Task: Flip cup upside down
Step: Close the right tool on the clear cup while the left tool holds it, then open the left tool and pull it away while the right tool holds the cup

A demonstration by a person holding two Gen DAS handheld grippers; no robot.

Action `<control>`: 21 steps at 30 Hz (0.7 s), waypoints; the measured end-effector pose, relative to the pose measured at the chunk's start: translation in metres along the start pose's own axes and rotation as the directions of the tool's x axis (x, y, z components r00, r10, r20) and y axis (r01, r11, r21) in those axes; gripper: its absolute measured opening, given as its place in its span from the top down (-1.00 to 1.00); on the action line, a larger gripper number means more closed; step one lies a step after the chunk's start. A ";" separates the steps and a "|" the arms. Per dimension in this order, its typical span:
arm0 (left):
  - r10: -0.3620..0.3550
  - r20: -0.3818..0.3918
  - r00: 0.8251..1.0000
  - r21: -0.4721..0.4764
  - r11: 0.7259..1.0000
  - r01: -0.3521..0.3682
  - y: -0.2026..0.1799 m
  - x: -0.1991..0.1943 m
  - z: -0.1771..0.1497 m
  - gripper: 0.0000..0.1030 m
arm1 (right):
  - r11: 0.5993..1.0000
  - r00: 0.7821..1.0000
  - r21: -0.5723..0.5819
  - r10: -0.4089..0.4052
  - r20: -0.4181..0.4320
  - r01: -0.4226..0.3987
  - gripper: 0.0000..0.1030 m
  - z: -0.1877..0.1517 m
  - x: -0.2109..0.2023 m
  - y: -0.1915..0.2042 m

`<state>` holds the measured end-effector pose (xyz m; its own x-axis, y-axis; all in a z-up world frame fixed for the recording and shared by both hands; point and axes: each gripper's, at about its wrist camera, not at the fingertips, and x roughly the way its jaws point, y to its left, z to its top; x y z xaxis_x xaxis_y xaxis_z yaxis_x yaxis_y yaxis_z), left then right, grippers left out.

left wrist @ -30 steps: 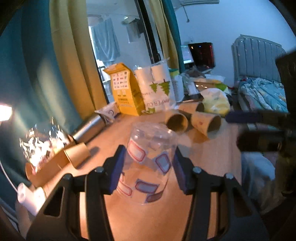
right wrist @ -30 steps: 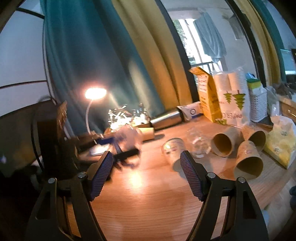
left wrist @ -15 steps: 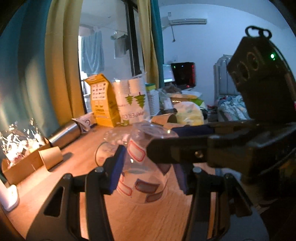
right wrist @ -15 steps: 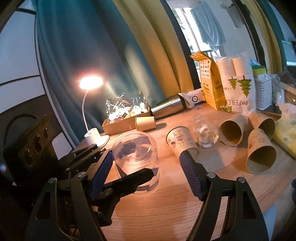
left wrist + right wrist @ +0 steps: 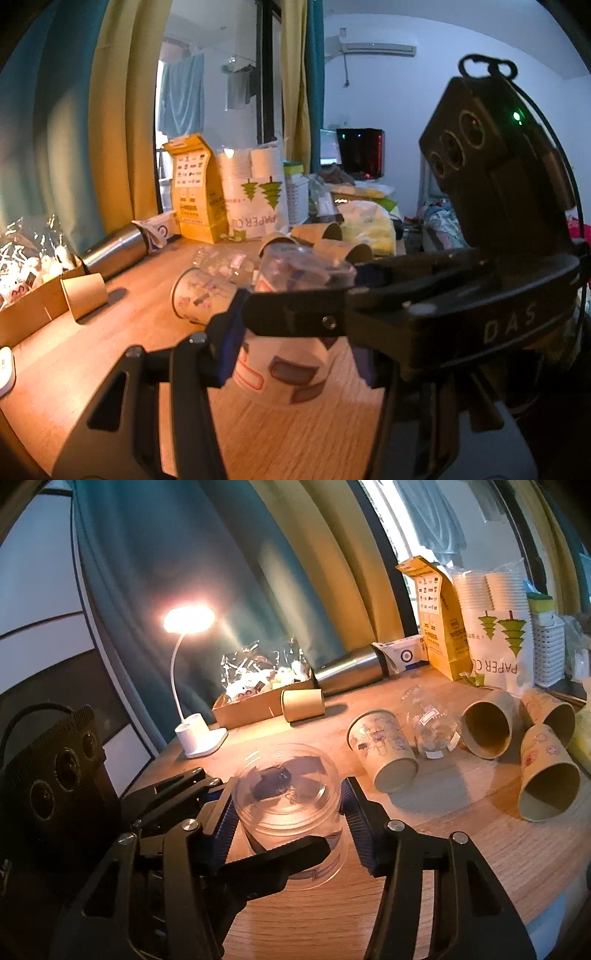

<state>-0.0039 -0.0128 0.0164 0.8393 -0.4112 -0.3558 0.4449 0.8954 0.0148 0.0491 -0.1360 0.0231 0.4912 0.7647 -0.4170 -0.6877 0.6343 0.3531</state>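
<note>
Clear plastic cup (image 5: 287,805) with red and blue label outlines sits mouth-down on the wooden desk (image 5: 461,853), its closed base facing up, on the near side of the white desk lamp (image 5: 192,686). My left gripper (image 5: 291,332) holds it: one blue pad (image 5: 231,341) presses the cup's wall, though from my left wrist view my right gripper's black frame crosses in front and hides the opposite pad. My right gripper (image 5: 288,823) brackets the same cup from the other direction, its ribbed blue fingers (image 5: 356,821) standing just beside the wall on either side; I cannot tell whether they actually touch the plastic or leave a sliver of space.

To the right of the lamp a cardboard tray (image 5: 251,709) of wrapped sweets lies against the curtain, with a brown paper cup (image 5: 303,704) on its side just beside it and a steel flask (image 5: 351,670) behind. Farther right of the lamp, a printed paper cup (image 5: 382,755), a second clear cup (image 5: 430,725) and three more brown cups lie tipped over, near a bag of paper cups (image 5: 495,627).
</note>
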 end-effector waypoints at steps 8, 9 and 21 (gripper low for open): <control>0.013 0.005 1.000 -0.039 0.999 -0.013 0.003 -0.001 0.002 -0.56 | 1.000 1.000 -0.016 0.012 -0.008 -0.012 -0.08 0.005 0.006 0.003; 0.021 0.010 1.000 -0.039 0.999 -0.021 0.002 -0.002 0.001 -0.60 | 1.000 1.000 -0.018 0.010 -0.007 -0.010 -0.08 0.007 0.006 0.004; 0.095 -0.084 0.992 -0.185 0.977 -0.109 0.020 0.010 -0.009 -0.60 | 0.971 0.968 -0.029 -0.236 0.082 0.239 -0.08 0.039 -0.004 -0.034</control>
<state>0.0108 0.0025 0.0043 0.8486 -0.3084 -0.4298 0.2850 0.9510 -0.1197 0.0917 -0.1562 0.0451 0.6817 0.5999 -0.4189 -0.5654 0.7953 0.2187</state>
